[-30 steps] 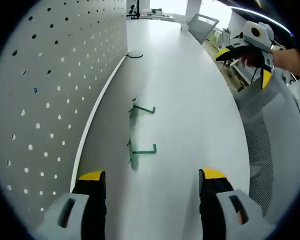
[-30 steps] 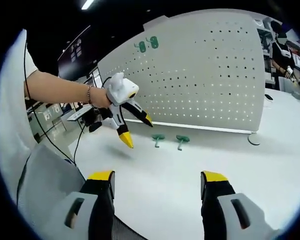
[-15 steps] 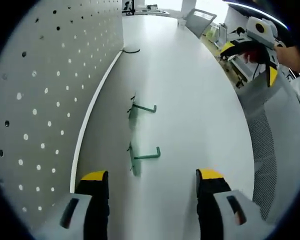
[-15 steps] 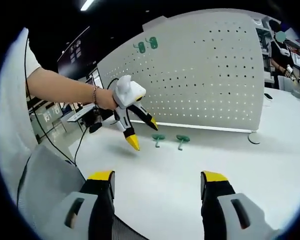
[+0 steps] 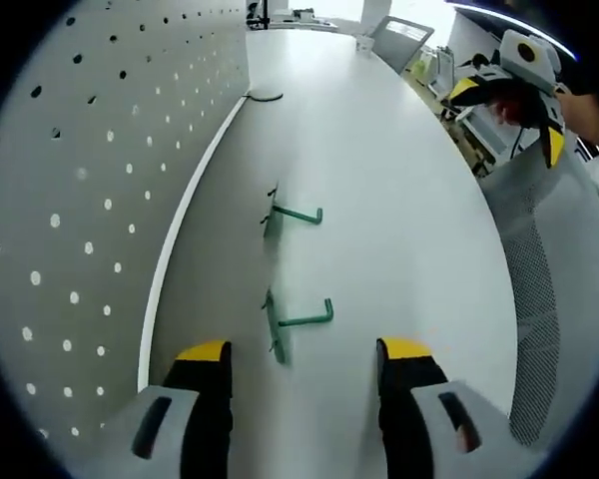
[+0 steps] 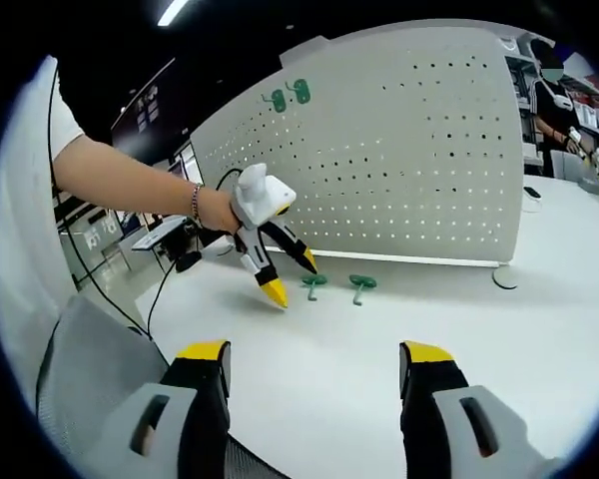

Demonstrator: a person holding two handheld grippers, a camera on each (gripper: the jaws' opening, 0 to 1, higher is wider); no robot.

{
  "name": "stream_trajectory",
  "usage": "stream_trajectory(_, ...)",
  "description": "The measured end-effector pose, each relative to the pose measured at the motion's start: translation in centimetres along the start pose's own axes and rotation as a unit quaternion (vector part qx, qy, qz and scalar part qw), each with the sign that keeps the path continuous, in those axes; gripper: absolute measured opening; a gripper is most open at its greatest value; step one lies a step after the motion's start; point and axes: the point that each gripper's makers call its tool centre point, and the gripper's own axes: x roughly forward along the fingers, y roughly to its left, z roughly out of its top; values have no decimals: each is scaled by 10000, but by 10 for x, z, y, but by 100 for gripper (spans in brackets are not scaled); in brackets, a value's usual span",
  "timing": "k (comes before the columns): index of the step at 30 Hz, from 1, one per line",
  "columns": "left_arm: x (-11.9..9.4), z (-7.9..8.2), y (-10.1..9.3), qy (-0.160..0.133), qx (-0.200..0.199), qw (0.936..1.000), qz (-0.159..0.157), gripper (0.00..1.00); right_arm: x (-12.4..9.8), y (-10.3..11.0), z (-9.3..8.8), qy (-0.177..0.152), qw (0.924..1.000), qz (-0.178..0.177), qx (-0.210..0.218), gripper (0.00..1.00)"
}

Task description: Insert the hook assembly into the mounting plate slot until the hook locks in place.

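White desk (image 5: 379, 160) carries two green hooks (image 5: 298, 321) beside the pegboard (image 5: 90, 150); left claw (image 5: 299, 364) is spread over the nearer one (presumably for pickup), right claw (image 6: 314, 364) released, empty.

Matt white table (image 5: 399, 200), perforated pegboard (image 5: 80, 180)

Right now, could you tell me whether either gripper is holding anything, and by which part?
Nothing is held. The left gripper hovers open over the nearer green metal hook; the right gripper is open too.
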Motion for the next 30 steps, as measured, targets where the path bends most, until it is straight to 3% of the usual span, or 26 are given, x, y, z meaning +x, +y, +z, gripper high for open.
stream_trajectory(3, 1, -1, 6, 53, 150, 9997, 194, 50, 0, -2, 0, -9, 10000, -24, 29, 65)
stream_trajectory(8, 1, -1, 8, 28, 131, 9993, 344, 47, -2, -3, -1, -6, 10000, -50, 34, 65)
stream_trajectory(16, 2, 0, 7, -38, 112, 9993, 345, 46, -2, -4, -1, -23, 10000, -64, 56, 64)
stream_trajectory(30, 3, 4, 9, -162, 18, 9987, 478, 25, -2, -4, -3, 8, 9999, -76, 67, 63)
